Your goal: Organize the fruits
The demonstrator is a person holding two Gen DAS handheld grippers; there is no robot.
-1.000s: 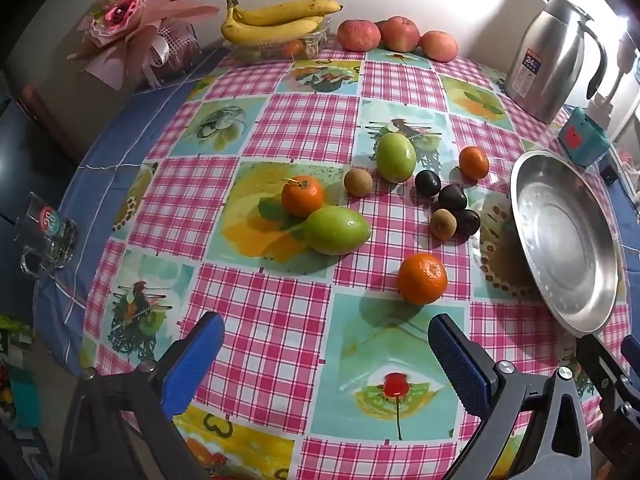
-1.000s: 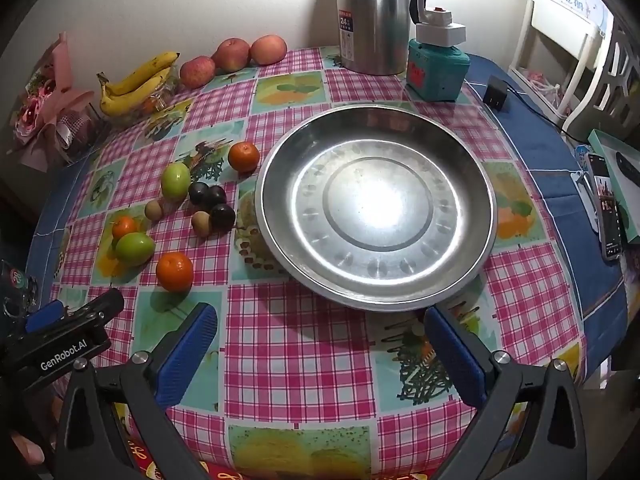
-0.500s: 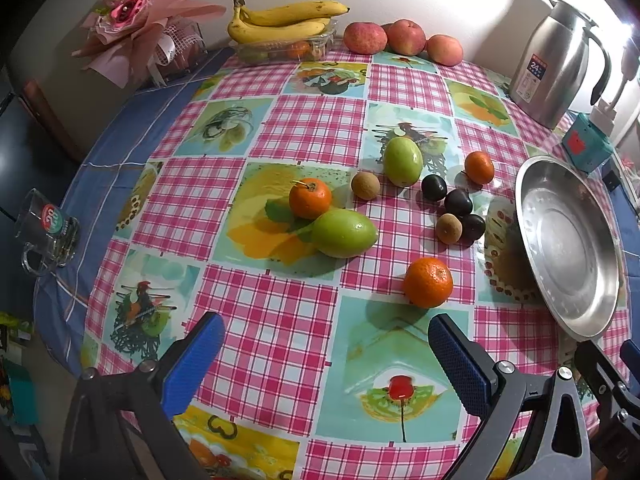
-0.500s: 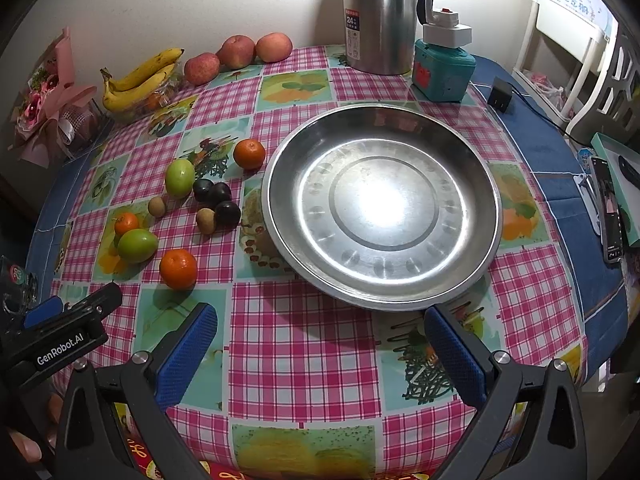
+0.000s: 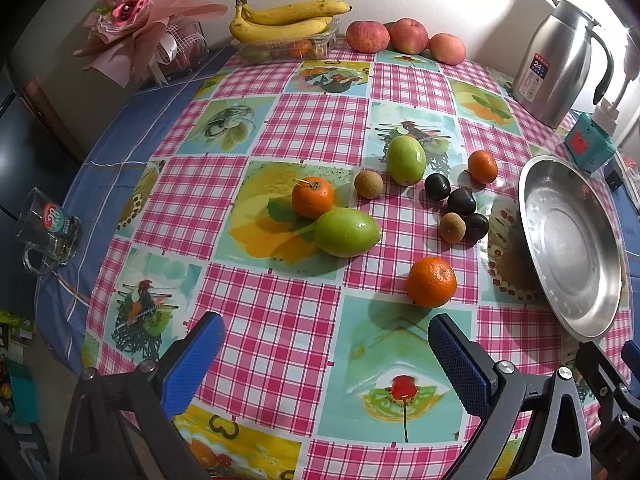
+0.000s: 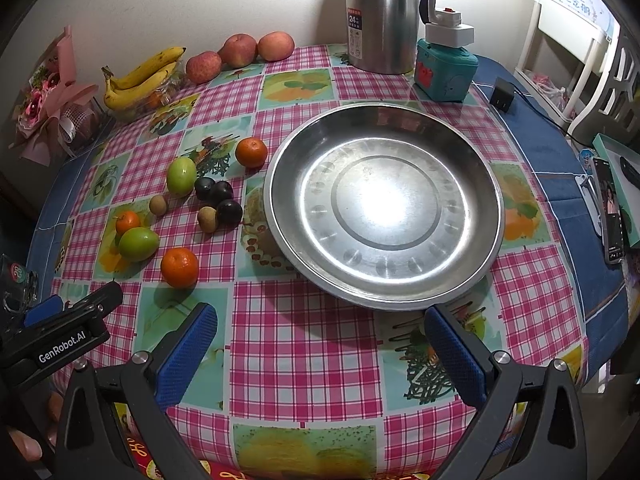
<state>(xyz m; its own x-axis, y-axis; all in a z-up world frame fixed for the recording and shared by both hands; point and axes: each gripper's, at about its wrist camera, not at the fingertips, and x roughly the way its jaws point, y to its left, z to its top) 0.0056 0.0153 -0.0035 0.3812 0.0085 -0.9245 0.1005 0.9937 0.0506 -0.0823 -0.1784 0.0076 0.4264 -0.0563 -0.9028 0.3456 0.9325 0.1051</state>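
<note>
Fruits loose on tablecloth; steel pan bare.

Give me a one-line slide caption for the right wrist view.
Open right gripper faces an empty steel plate; loose fruits, including nearest orange, wait left on the checked tablecloth.

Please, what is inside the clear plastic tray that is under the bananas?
Through the wall of the clear tray, at least one orange fruit and something green show. The bananas lying on top cover the rest, so the full contents cannot be told.
</note>
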